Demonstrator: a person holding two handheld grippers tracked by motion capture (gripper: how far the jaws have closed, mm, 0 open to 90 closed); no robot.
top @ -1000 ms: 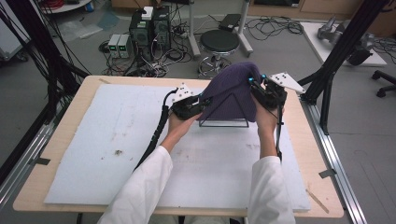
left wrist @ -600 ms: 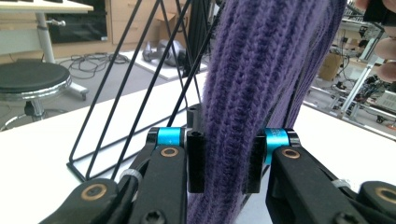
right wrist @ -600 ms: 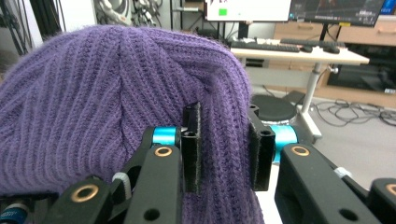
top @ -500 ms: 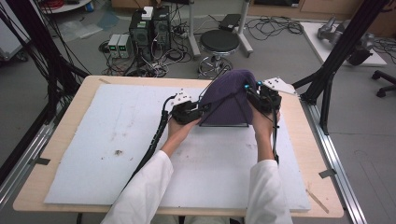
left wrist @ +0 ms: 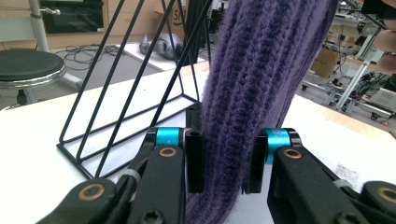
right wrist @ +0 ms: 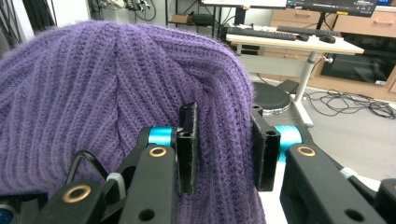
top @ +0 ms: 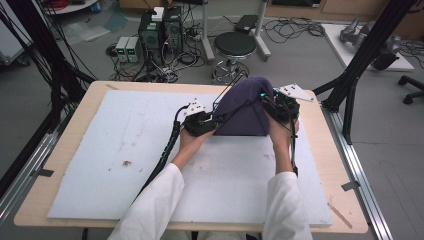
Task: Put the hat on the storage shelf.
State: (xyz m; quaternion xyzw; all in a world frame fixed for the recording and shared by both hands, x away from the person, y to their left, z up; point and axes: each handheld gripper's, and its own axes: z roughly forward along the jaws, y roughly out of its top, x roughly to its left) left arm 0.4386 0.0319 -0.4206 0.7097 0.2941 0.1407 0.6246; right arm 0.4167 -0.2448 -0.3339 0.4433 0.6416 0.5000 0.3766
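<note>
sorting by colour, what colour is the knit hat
Purple, ribbed knit hat; it shows best in the right gripper view.

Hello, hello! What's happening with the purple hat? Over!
Left hand-held gripper shut on purple hat. Right hand-held gripper shut on it too. Hat sits over black wire stand. Nothing blocking.

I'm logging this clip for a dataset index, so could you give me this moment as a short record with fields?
Setting: wooden table topped with a white foam sheet
Main object: purple ribbed knit hat
Support: black wire triangular stand, hat draped over it
Left gripper: shut on the hat's fabric
Right gripper: shut on a fold of the hat
Person: both hands at the hat, white sleeves
</note>
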